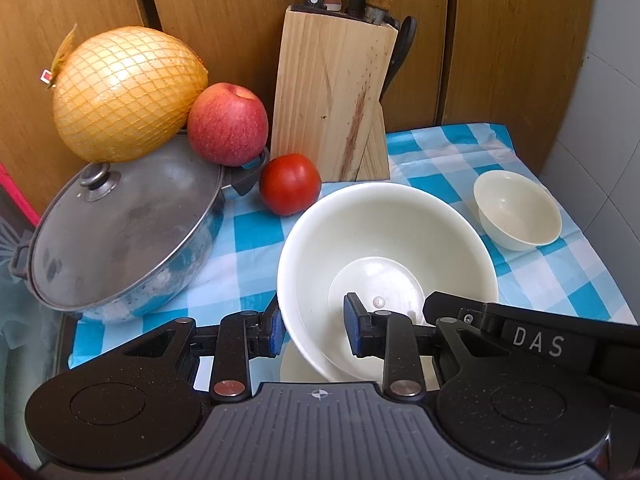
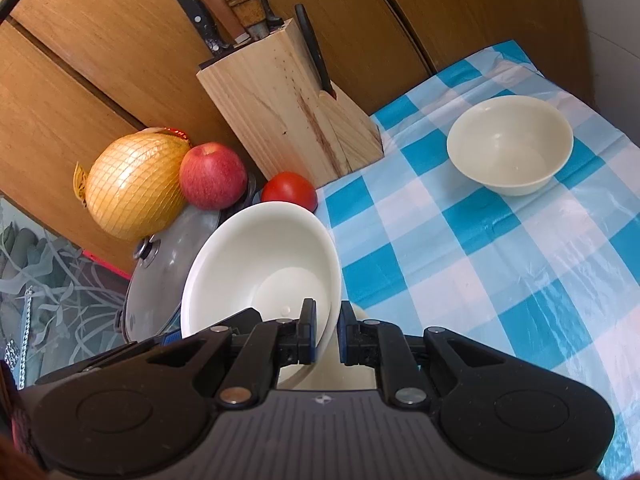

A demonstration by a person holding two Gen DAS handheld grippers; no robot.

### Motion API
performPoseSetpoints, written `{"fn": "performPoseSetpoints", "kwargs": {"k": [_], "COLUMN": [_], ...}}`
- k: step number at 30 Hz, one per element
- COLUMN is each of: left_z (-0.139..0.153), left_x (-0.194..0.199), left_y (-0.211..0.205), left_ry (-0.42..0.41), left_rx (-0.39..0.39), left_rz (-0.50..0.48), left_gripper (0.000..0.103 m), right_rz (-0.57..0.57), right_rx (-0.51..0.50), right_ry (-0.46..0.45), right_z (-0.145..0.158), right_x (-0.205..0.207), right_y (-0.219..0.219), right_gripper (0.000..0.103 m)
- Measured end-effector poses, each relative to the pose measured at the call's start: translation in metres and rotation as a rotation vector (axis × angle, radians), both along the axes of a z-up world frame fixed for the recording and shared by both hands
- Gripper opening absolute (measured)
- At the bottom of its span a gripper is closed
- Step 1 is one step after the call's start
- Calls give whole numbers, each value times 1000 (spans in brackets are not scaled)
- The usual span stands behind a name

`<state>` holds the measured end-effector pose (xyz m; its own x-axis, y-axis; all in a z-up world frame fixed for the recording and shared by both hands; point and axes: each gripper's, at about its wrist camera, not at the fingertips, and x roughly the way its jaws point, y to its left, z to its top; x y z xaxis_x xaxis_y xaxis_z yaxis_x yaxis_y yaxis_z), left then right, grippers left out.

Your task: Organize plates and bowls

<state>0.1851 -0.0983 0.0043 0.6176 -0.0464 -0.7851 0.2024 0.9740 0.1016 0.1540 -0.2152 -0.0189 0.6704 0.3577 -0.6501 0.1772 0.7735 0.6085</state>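
Two grippers, both straddling the rim of one large white ceramic bowl (image 1: 384, 248): our left gripper (image 1: 314, 330) has its blue pads either side of the bowl's near-left wall with a clear gap to the inner pad, so we read it as spread, not clamped; our right gripper (image 2: 327, 336) has the rim between nearly closed pads, which we judge is a grip on the bowl, and the bowl sits tilted. Something white shows under it in both views, plate or second bowl, can't tell which. Key relation: the small cream ceramic bowl (image 2: 510, 152) stands upright ahead and to the right of the right gripper, well apart, across open blue-and-white checked cloth (image 2: 500, 264); from the left gripper it lies far right, so the right hand is nearer. If the bowls get nested, one has to travel along that line. Count: two bowls for sure, one steel lidded pot (image 1: 120, 236) just left of the big bowl, one netted yellow pomelo (image 1: 128, 94), one red apple (image 1: 228, 124), one red tomato (image 1: 290, 184) touching or nearly touching the big bowl's far rim, one wooden knife block (image 1: 332, 96).
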Motion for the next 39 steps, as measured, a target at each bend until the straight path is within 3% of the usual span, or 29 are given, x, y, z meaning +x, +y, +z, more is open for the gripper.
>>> {"fn": "performPoseSetpoints", "kwargs": {"k": [18, 36, 39], "left_z": [-5, -22, -26], "left_x": [-30, -30, -28], "left_y": [7, 18, 17], "left_ry": [29, 102, 96], "left_rx": [-4, -22, 8], "left_rz": [8, 19, 18], "left_gripper": [38, 38, 43], "right_rz": [26, 38, 26], "right_rx": [-12, -39, -68], "right_ry": [35, 85, 73], "right_z": [-3, -17, -14], "right_x": [-25, -25, -25], "right_y": [9, 18, 16], "right_gripper": [13, 13, 17]}}
